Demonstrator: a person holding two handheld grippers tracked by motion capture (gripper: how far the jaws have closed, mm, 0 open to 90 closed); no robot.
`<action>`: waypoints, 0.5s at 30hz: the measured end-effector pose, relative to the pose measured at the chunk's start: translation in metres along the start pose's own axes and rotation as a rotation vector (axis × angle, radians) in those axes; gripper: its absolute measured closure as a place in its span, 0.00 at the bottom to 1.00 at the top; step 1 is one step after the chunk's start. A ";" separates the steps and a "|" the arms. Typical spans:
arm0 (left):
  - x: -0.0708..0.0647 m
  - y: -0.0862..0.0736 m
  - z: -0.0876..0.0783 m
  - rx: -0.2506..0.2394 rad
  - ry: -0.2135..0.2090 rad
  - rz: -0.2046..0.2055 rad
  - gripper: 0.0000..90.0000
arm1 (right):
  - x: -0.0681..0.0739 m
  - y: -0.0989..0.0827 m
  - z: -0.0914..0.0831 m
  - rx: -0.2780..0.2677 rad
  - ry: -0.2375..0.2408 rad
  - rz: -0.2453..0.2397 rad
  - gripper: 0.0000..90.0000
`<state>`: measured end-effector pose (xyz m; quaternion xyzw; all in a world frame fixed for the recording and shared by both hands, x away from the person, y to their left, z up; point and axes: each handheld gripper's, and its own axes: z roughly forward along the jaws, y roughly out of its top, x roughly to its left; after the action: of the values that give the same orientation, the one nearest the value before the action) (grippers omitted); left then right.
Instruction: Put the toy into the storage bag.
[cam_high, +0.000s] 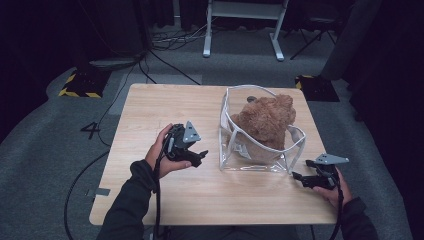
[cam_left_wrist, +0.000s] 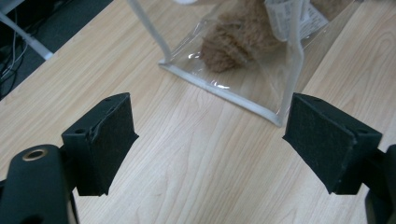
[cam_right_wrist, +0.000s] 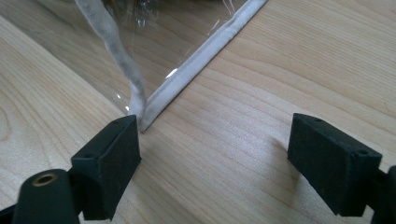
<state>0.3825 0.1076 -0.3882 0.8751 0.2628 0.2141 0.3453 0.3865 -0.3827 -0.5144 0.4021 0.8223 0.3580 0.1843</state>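
- High view: room dim, dark at the edges and corners; light falls from above onto the wooden table (cam_high: 165, 107), the brightest surface.
- Soft, low-resolution picture; fine detail smeared.
- Faint shadows lie on the table under the clear bag (cam_high: 260, 150).
- Left gripper view: even light, small white glare spots on the bag's plastic (cam_left_wrist: 219, 85); near jaws slightly soft.
- Right gripper view: short soft shadows beside the jaws; the bag's seam (cam_right_wrist: 196, 65) blurs toward the top edge.
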 end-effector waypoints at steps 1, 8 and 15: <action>0.000 -0.003 0.000 0.007 0.004 -0.004 0.18 | 0.000 0.000 0.000 0.000 0.000 0.000 0.19; 0.000 -0.014 0.002 0.045 0.025 0.009 0.18 | 0.000 0.000 0.000 0.000 0.000 0.000 0.19; 0.001 -0.027 0.004 0.079 0.049 0.004 0.18 | 0.000 0.000 0.000 0.000 -0.001 0.000 0.19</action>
<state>0.3772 0.1234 -0.4100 0.8830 0.2778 0.2258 0.3035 0.3865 -0.3827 -0.5144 0.4024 0.8221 0.3580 0.1845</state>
